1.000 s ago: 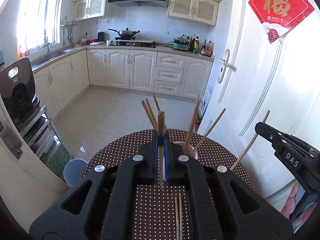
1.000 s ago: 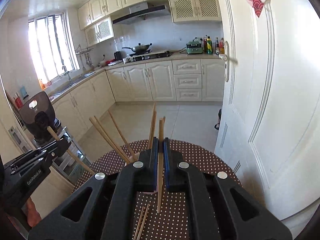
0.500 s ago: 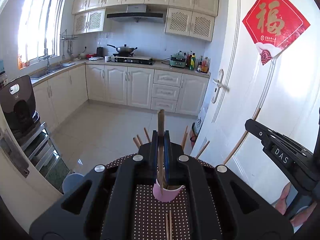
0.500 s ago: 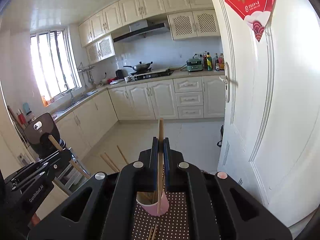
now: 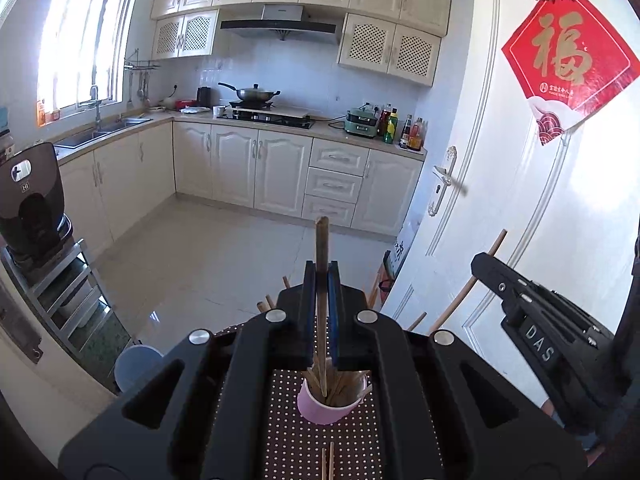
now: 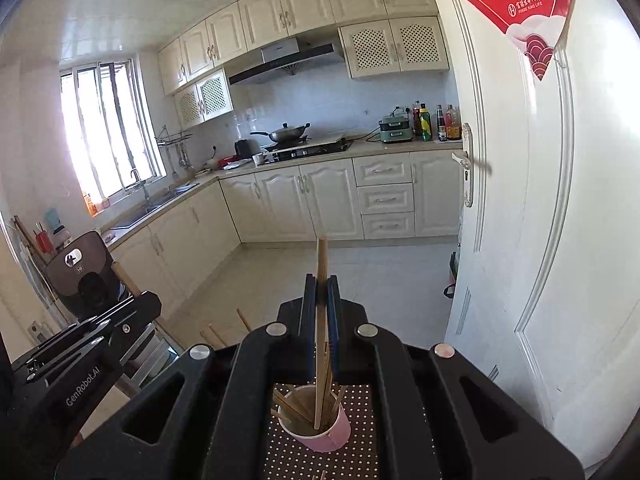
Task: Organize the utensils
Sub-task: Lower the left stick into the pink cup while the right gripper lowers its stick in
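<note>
Chopsticks are going into the pink cup (image 5: pixel 325 411), one from each side, and both are near the point of release. Held upright in the left gripper (image 5: pixel 321 312), whose fingers are pinched tight on its shaft, a dark chopstick (image 5: pixel 321 264) has its lower tip already inside the cup mouth among the sticks standing there. The right gripper (image 6: pixel 321 316) likewise clamps a paler chopstick (image 6: pixel 321 280), nearly vertical, with its tip down inside the same cup. The cup stands on the dotted surface (image 5: pixel 288 436), and two more chopsticks (image 5: pixel 328 460) lie flat on it at the near edge, not yet collected. As I judge it, the next move calls for opening each pair of fingers just enough to let the stick drop, while keeping it plumb so it does not lever the light cup over or snag the leaning sticks. Those two near sticks would then be fetched.
</note>
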Motion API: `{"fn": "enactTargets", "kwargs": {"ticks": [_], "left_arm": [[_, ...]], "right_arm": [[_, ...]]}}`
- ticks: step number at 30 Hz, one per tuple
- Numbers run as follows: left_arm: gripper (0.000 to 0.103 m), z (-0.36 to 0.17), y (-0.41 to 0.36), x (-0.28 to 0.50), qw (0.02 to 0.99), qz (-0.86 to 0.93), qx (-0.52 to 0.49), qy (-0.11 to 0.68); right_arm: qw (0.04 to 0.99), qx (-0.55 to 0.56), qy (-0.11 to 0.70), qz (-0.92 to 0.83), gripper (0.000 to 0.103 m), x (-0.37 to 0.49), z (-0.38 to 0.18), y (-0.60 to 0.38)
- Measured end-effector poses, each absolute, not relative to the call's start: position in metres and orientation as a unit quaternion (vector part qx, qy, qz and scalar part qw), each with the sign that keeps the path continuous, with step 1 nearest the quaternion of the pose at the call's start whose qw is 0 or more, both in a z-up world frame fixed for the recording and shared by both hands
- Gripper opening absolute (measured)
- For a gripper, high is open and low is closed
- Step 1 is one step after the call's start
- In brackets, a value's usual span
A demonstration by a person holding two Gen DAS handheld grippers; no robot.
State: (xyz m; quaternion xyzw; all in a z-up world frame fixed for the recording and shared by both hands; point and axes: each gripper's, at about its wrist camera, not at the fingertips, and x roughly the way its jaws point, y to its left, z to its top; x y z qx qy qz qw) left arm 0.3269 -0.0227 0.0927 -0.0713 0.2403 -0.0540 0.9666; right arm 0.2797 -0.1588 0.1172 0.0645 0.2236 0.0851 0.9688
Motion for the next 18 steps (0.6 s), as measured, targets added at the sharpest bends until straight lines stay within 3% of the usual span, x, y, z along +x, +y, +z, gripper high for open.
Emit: {"fn": "enactTargets", "kwargs": {"ticks": [18], "left_arm": [[0.006,0.027,-0.018,0.376,0.95,-0.046,-0.094,0.295]], "right_arm": [[0.949,0.064,0.297,0.078,0.004,0.331,0.047,-0.149]]}}
